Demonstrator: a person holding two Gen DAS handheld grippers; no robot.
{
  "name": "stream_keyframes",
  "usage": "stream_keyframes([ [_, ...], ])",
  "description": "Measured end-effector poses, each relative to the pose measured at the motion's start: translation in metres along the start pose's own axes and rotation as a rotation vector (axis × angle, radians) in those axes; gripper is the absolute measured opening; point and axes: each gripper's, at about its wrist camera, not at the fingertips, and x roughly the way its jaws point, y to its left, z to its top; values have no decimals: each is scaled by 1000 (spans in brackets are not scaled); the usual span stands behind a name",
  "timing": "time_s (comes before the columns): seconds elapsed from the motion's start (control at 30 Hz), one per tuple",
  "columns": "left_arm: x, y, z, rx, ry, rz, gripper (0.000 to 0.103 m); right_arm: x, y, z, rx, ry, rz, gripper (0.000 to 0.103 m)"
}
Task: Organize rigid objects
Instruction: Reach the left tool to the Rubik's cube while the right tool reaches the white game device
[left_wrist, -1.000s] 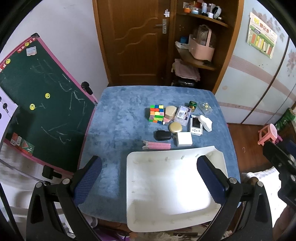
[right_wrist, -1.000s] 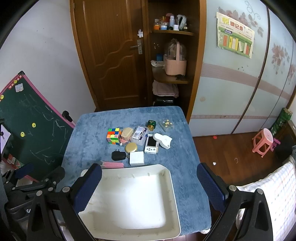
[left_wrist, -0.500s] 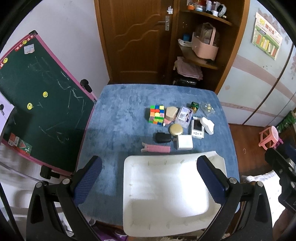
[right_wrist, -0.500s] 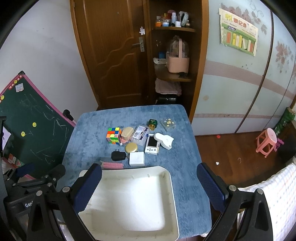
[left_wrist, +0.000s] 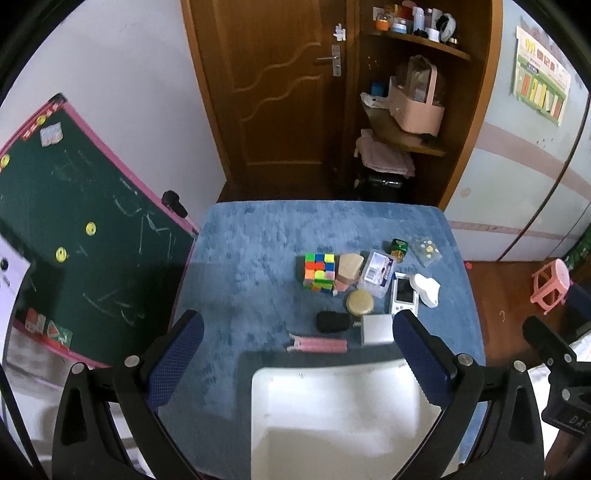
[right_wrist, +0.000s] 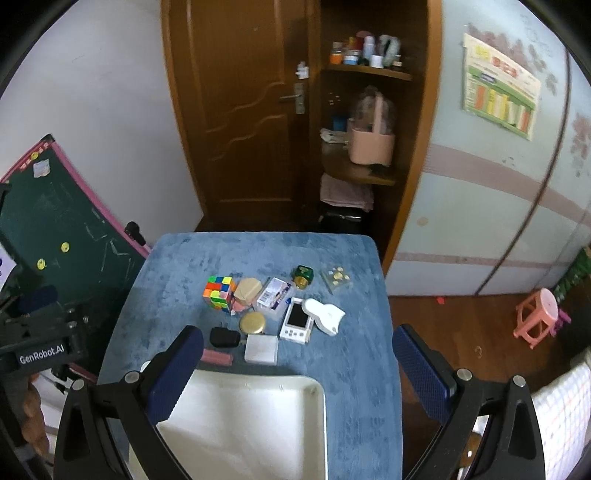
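Small hard objects lie clustered toward the far right of the blue plush tabletop (left_wrist: 258, 258): a multicoloured puzzle cube (left_wrist: 319, 271) at the left end, a tan faceted block (left_wrist: 349, 267) touching it, a clear plastic box with a printed label (left_wrist: 376, 274), a round gold tin (left_wrist: 359, 302), a white handheld device with a screen (left_wrist: 405, 295) and a white curved plastic piece (left_wrist: 427, 290). Nearer the camera sit a black charger plug (left_wrist: 332, 322), a white square adapter (left_wrist: 376, 329) and a pink clip (left_wrist: 317, 346), just beyond the rim of a white rectangular plastic tray (left_wrist: 332, 417) at the near edge. A small green tin (right_wrist: 303, 275) and a clear packet with yellow dots (right_wrist: 337, 278) rest farthest back. Left tongs (left_wrist: 297, 360) and right tongs (right_wrist: 297, 360) both hover above the tray, spread wide and holding nothing. A green chalkboard with a pink frame (left_wrist: 74, 229) leans at the left.
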Motion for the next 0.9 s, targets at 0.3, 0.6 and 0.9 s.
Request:
stream_keyframes([
  [0.3,80,-3,37,55,95,36,102,83,-25,28,-159,43,122,102],
  [0.6,196,-24,45,137,285,-32,102,203,-56,10,-290,157,184,102],
  [0.9,277,-31,36,141,441,-48,102,294,-76,-29,-355,299,224,91],
])
